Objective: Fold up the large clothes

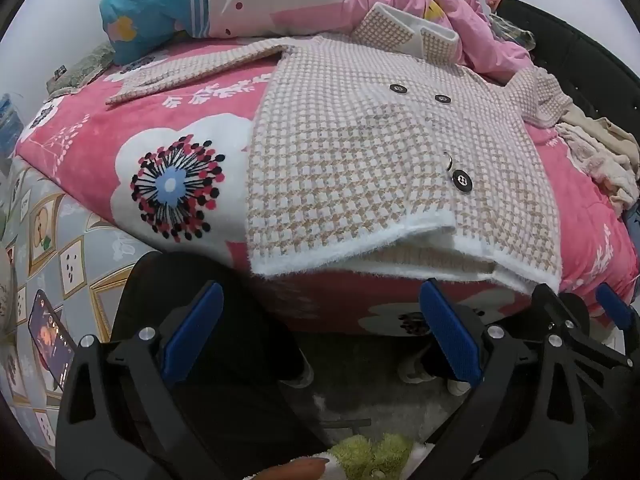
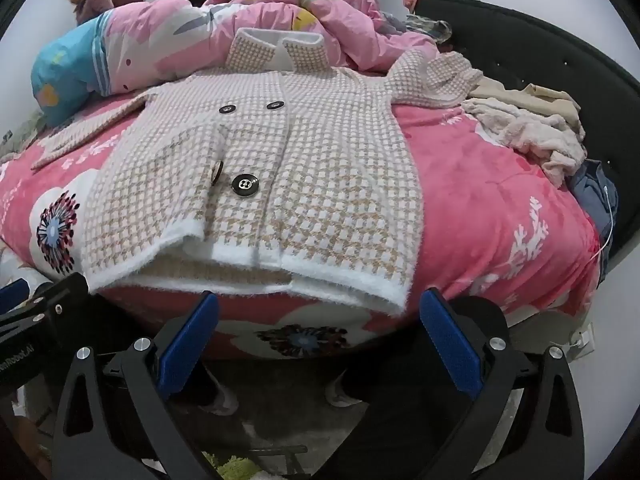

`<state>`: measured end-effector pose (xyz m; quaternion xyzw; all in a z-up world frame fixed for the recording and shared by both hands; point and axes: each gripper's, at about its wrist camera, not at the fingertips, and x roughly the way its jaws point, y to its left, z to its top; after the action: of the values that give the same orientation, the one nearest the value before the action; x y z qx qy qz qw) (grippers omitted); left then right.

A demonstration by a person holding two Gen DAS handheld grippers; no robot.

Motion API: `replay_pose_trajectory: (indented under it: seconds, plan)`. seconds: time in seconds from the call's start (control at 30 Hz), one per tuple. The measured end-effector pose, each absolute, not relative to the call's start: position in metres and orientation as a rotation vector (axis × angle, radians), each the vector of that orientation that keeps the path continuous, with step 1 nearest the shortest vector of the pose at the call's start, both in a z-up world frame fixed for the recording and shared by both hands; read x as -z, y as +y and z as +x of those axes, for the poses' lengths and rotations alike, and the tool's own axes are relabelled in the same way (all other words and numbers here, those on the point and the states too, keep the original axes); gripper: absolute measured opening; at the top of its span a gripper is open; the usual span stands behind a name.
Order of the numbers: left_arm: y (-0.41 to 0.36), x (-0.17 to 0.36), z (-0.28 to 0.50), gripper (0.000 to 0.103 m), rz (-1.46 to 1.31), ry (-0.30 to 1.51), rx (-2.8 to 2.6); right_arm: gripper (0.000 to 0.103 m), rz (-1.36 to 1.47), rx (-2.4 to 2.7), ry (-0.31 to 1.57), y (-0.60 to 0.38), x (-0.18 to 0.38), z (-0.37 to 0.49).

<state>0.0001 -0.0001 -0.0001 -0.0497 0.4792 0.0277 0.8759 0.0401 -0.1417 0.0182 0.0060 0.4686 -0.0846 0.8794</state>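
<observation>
Checked coat [image 1: 384,152] spread flat, buttons up, across centre frame on the pink blanket [image 1: 120,132], hem at the bed's near edge, likely for an easy grab. Left gripper [image 1: 320,332] and right gripper [image 2: 318,334] low in frame, just short of the hem, jaws spread wide, pinching nothing. Long sleeve [image 1: 192,68] upper left, clearest from the left wrist; phone [image 1: 50,340] lower left there only. Clothes pile [image 2: 532,132] at right, fuller from the right wrist.

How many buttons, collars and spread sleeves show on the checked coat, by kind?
On the checked coat:
Dark buttons: 3
Edge-on button: 1
Collar: 1
Sleeves: 2
Total: 7
</observation>
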Motion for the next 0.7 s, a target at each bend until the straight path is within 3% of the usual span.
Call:
replay_pose_trajectory:
  seconds: [0.7]
  plan:
    - [0.0000,-0.0002,-0.0002,0.095,-0.105,0.996,-0.056,0.098,0.000,0.177,0.963,-0.1408,-0.0236,0.0374]
